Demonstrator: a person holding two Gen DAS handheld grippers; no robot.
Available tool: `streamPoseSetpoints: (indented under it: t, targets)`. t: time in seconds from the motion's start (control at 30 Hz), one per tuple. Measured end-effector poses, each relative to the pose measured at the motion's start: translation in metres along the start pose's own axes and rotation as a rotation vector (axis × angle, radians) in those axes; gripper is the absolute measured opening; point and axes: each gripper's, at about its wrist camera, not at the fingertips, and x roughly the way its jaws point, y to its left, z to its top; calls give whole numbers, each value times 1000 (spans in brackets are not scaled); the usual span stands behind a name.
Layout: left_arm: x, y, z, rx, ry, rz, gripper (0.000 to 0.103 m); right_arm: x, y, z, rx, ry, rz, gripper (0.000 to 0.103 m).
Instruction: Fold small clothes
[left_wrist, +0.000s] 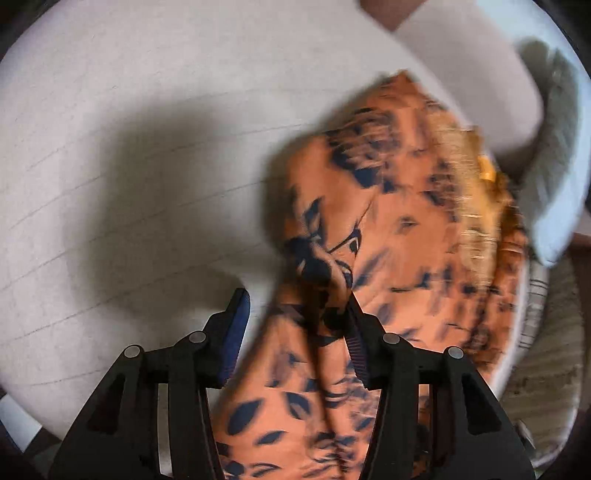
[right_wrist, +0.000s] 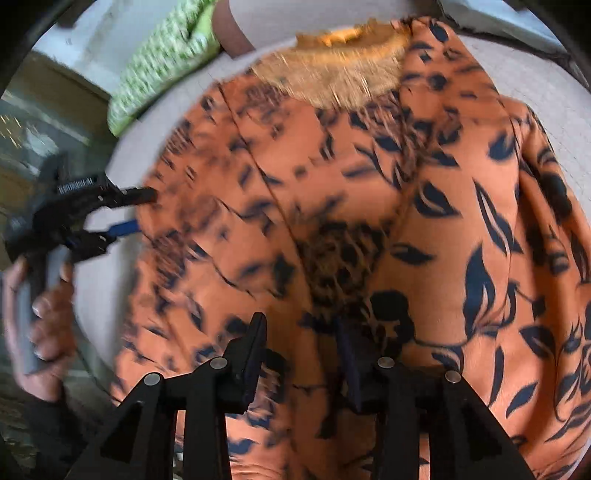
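An orange garment with dark blue leaf print (right_wrist: 369, 206) and a tan knit neckband (right_wrist: 332, 74) lies spread on a round white table (left_wrist: 110, 147). In the left wrist view the garment (left_wrist: 406, 229) sits to the right, with a fold draped between the jaws. My left gripper (left_wrist: 295, 306) is open, the cloth against its right finger; it also shows in the right wrist view (right_wrist: 140, 210) at the garment's left edge. My right gripper (right_wrist: 299, 339) is open just above the garment's middle.
A green patterned cloth (right_wrist: 162, 62) lies beyond the table's far left edge. A grey-white cloth (left_wrist: 554, 155) hangs at the table's right rim. A striped woven surface (left_wrist: 546, 332) lies below the table edge. A hand (right_wrist: 44, 306) holds the left gripper's handle.
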Motion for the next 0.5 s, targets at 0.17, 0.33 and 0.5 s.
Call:
streamPoseSetpoints:
  t: [0.17, 0.33, 0.5]
  targets:
    - [-7, -1, 2, 16, -40, 82, 48, -10, -10, -11, 80, -25, -10, 4]
    - [-36, -19, -12, 95, -158, 144, 48, -41, -23, -22, 147, -100, 99, 4]
    - [-83, -50, -55, 227, -378, 36, 57, -121, -33, -42, 172, -345, 146, 11]
